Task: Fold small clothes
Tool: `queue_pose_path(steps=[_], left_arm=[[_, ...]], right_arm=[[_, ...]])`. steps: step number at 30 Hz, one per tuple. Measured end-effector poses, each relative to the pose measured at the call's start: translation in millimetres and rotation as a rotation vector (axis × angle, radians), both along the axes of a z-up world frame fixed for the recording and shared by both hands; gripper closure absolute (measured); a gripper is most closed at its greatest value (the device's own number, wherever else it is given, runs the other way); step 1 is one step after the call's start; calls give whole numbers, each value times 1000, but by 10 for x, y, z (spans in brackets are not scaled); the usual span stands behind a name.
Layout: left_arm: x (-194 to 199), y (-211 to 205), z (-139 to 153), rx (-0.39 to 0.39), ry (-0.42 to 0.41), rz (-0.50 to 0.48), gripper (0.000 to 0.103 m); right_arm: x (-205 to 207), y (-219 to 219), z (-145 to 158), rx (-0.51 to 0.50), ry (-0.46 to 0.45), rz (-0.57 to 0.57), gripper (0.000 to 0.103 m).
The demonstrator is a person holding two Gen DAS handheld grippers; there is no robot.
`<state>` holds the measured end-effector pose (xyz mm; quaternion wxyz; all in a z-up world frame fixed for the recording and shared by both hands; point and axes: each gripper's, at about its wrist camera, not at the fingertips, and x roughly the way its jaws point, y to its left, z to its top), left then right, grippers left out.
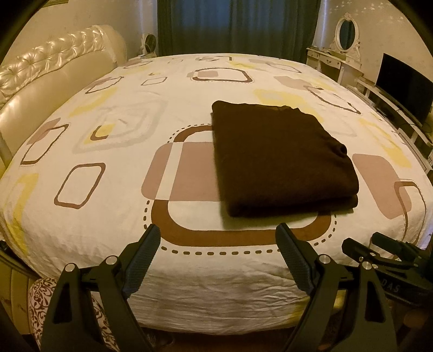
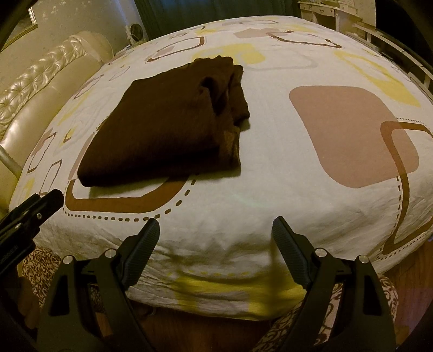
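A dark brown garment (image 1: 281, 157) lies folded into a flat rectangle on the patterned bed sheet (image 1: 113, 216). In the right wrist view the same brown garment (image 2: 167, 121) sits to the upper left, with its layered folds showing at the right edge. My left gripper (image 1: 217, 232) hovers open over the near edge of the bed, short of the garment, with nothing between its fingers. My right gripper (image 2: 213, 226) is open too, over bare sheet (image 2: 270, 176) to the right of the garment. Each gripper shows at the other view's edge.
A cream tufted headboard (image 1: 48, 70) runs along the left. A white dresser with an oval mirror (image 1: 346, 35) and a dark screen (image 1: 403, 81) stand at the back right. Dark curtains (image 1: 238, 24) hang behind the bed. Patterned fabric (image 1: 40, 306) shows below the bed's edge.
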<state>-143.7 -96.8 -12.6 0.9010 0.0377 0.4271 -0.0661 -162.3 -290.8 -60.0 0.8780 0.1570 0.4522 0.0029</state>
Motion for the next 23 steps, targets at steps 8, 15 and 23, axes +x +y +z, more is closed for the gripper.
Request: queue_pose_path(steps=[8, 15, 23], left_arm=[[-5, -5, -6, -15, -11, -14, 16], [-69, -50, 175, -6, -81, -79, 12], [281, 232, 399, -13, -145, 12, 12]], right_arm=[[9, -11, -10, 2, 3, 8, 18], [17, -34, 1, 15, -3, 12, 18], [151, -262, 335, 85, -84, 1, 18]])
